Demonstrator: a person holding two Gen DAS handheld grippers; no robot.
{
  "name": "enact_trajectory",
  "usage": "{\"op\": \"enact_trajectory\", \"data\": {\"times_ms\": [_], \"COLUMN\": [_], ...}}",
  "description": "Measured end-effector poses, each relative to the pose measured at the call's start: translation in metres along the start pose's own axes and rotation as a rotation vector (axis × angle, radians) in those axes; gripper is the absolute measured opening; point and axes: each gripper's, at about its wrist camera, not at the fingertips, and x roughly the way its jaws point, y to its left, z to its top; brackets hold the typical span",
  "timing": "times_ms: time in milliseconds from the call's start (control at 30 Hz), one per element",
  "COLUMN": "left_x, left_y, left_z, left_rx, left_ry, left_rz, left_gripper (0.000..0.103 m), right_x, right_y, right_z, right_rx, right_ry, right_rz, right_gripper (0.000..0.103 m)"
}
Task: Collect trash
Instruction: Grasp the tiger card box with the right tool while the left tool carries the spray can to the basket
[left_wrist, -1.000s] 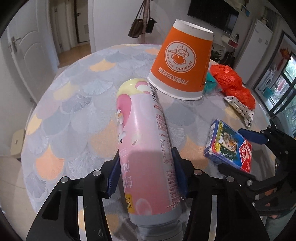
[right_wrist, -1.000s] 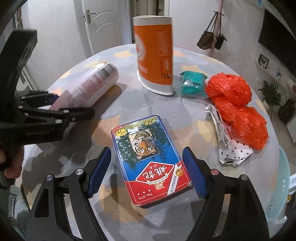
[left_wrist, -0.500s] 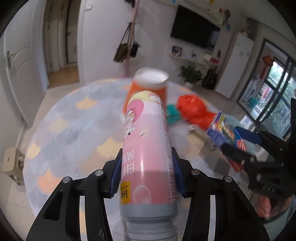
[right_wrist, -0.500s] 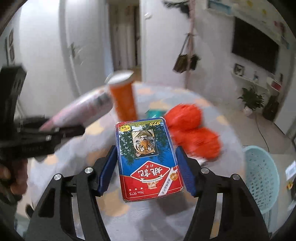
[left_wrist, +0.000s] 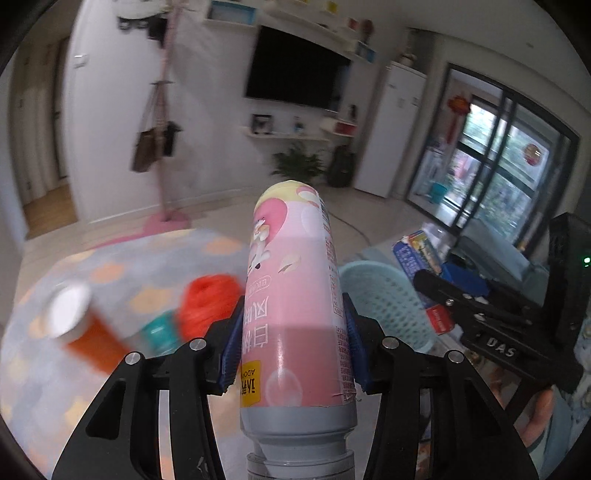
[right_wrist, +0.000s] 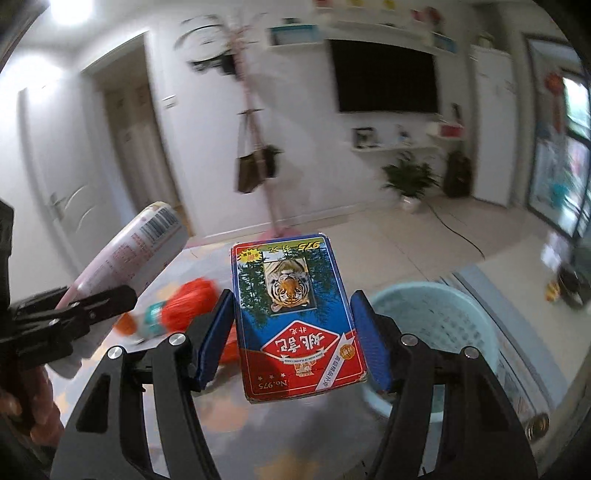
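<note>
My left gripper (left_wrist: 291, 350) is shut on a pink bottle (left_wrist: 291, 295) and holds it in the air above the table, pointing at a pale blue mesh basket (left_wrist: 388, 299). My right gripper (right_wrist: 291, 339) is shut on a blue and red card box with a tiger picture (right_wrist: 295, 314), also lifted. The basket (right_wrist: 436, 321) stands on the floor to the right of the box. The pink bottle (right_wrist: 129, 258) shows at the left of the right wrist view, and the card box (left_wrist: 417, 254) at the right of the left wrist view.
On the round patterned table (left_wrist: 110, 273) lie an orange paper cup (left_wrist: 85, 332), a teal packet (left_wrist: 159, 328) and an orange plastic bag (left_wrist: 207, 302). Beyond are a coat stand (right_wrist: 255, 147), a wall TV and a potted plant (right_wrist: 406, 181).
Both grippers have lifted their loads off the table and swung right toward the basket. The right gripper closed on the card box during this second. The view is motion-blurred.
</note>
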Motion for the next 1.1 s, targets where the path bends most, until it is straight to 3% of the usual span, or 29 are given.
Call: {"op": "enact_trajectory", "data": {"times_ms": [333, 600, 667, 733, 900, 1100], "left_x": [0.124, 0.183, 0.185, 0.180, 0.156, 0.109], "left_y": [-0.061, -0.084, -0.086, -0.084, -0.079, -0.063], "left_z": [0.019, 0.007, 0.004, 0.006, 0.012, 0.017], "left_rx": [0.055, 0.086, 0.085, 0.085, 0.095, 0.077], "left_ry": [0.152, 0.250, 0.248, 0.232, 0.175, 0.101], "left_rz": [-0.140, -0.186, -0.178, -0.183, -0.165, -0.141], "left_gripper": [0.046, 0.047, 0.049, 0.060, 0.061, 0.060], "right_x": [0.059, 0.097, 0.101, 0.098, 0.086, 0.067], "right_y": [-0.117, -0.158, -0.163, -0.166, -0.162, -0.129], "right_z": [-0.026, -0.052, -0.051, -0.052, -0.049, -0.039], "right_rx": [0.304, 0.415, 0.424, 0.424, 0.401, 0.333], "right_ry": [0.124, 0.225, 0.227, 0.225, 0.204, 0.169], "right_rz": [-0.204, -0.276, -0.274, -0.281, -0.277, -0.209], "right_gripper": [0.061, 0.063, 0.063, 0.064, 0.064, 0.064]}}
